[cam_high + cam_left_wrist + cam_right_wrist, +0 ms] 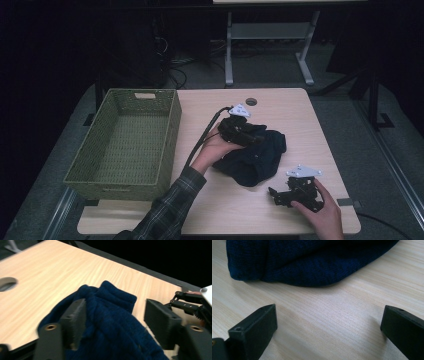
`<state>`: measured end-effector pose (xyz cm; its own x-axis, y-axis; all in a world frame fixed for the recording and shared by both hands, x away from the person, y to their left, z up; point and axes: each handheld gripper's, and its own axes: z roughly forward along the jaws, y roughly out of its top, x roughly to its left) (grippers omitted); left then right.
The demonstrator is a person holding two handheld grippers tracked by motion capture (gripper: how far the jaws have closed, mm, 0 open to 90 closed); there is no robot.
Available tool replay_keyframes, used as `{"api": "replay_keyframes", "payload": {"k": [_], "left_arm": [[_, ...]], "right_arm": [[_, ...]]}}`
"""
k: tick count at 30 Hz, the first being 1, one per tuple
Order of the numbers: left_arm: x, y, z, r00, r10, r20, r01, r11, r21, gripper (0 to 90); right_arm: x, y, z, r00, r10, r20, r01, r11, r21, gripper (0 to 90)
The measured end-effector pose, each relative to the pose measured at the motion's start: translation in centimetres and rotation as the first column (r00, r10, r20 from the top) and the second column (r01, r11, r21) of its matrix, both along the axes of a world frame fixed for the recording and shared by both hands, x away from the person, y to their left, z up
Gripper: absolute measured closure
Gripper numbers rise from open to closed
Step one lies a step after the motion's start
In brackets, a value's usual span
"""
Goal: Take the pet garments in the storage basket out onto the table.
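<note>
"What was on the table when you looked in?"

"Biggest thing was a green woven basket at the left edge, nothing in it that I could see. Beside it, near the middle of the top, lay a dark blue knitted garment, bunched into a heap."

"And the 2 grippers?"

"The left gripper sat over the far side of the heap, jaws parted with a raised fold of the knit between them (not pinched yet, as far as I could tell). The right gripper rested on bare wood just beside the near edge of the garment, jaws spread wide around nothing."

"How would that cloth handle?"

"Soft, light and floppy, I judged. It would sag and stretch, not slip. A thick fold or the ribbed edge seemed the best hold, 1 gripper at each side."
</note>
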<state>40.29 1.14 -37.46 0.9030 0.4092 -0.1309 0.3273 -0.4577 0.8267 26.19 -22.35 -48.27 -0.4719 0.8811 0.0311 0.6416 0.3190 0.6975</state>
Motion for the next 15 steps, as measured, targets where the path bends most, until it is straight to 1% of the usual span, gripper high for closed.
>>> {"api": "replay_keyframes", "payload": {"k": [2,4,5,7,12,15], "left_arm": [[-0.4,0.7,0.2,0.9999,0.012,-0.009,-0.012,0.9999,-0.003,26.3],[-0.9,1.4,0.2,0.9999,0.014,-0.001,-0.014,0.9999,0.004,22.4],[-1.2,1.7,0.2,0.9999,0.013,0.007,-0.014,0.9998,0.012,22.4],[-1.6,2.3,0.1,0.9997,0.023,0.009,-0.024,0.9995,0.019,19.6],[-3.1,4.0,0.0,0.9988,0.046,0.017,-0.046,0.9987,0.023,16.1],[-3.9,4.8,-0.2,0.9980,0.054,0.032,-0.055,0.9977,0.039,14.0]], "right_arm": [[0.0,0.0,0.0,1.0000,0.000,0.000,0.000,1.000,-0.001,0.5],[0.0,0.0,0.0,1.0000,0.001,0.000,-0.001,1.000,-0.001,0.5],[0.0,0.0,0.0,1.0000,0.001,0.000,-0.001,1.000,-0.001,0.5],[0.0,0.0,0.0,1.0000,0.001,0.002,-0.001,1.000,-0.002,0.5],[0.0,0.0,0.0,1.0000,0.002,0.002,-0.002,1.000,-0.003,0.5],[0.0,0.0,0.0,1.0000,0.002,0.001,-0.002,1.000,-0.003,0.5]]}}
